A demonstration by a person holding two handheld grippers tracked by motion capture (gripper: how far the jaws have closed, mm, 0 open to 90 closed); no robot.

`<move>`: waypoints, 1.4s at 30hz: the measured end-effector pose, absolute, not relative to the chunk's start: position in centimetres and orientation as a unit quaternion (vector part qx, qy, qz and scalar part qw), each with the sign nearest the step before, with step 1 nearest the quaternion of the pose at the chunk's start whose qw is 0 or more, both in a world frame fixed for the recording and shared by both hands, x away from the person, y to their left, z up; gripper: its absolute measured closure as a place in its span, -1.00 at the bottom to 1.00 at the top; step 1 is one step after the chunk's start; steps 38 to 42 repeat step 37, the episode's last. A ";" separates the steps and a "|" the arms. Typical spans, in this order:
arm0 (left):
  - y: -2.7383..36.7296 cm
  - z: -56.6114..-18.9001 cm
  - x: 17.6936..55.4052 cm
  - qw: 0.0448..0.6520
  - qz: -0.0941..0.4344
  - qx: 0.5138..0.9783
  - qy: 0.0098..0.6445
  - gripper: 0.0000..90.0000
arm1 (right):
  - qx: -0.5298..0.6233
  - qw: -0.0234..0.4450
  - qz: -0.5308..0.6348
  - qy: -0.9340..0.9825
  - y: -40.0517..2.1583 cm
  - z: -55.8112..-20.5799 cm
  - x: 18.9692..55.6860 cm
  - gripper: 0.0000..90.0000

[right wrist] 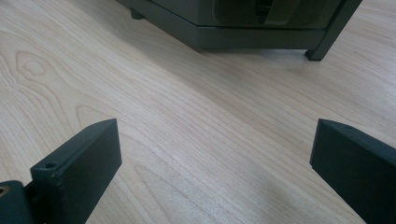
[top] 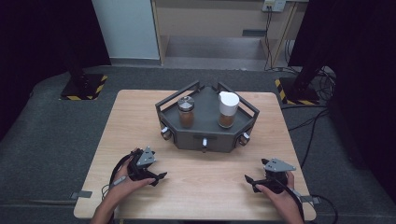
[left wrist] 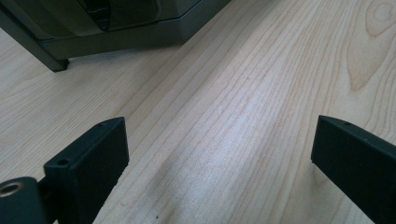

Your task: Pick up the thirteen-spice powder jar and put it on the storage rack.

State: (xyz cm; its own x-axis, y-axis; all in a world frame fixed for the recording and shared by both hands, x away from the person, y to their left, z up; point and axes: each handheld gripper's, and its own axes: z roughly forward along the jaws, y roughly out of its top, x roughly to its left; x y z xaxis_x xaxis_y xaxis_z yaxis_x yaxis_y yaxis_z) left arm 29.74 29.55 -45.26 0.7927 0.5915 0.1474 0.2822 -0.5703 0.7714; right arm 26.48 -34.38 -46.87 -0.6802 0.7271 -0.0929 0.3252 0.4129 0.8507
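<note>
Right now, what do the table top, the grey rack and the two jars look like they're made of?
Table top: pale wood or wood-look laminate, matte; grain lines and knots show in both gripper views.
Rack: dark grey, matte, likely painted metal or plastic; can't tell which.
Left jar: looks like clear glass or plastic, brown contents visible, shiny metal-look lid.
Right jar: clear lower body, brown contents, white opaque top, probably plastic.

Two upright spice jars (top: 186, 112) in dark rack (top: 205, 135), mid-table.

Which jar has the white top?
The right-hand jar on the grey tray; its cap is tall and white, while the left jar has a clear lid.
</note>
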 end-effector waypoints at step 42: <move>28.9 -45.2 29.7 0.383 0.201 0.868 0.245 -0.93 | 0.325 0.228 0.437 0.807 -34.3 -46.9 26.5 -0.94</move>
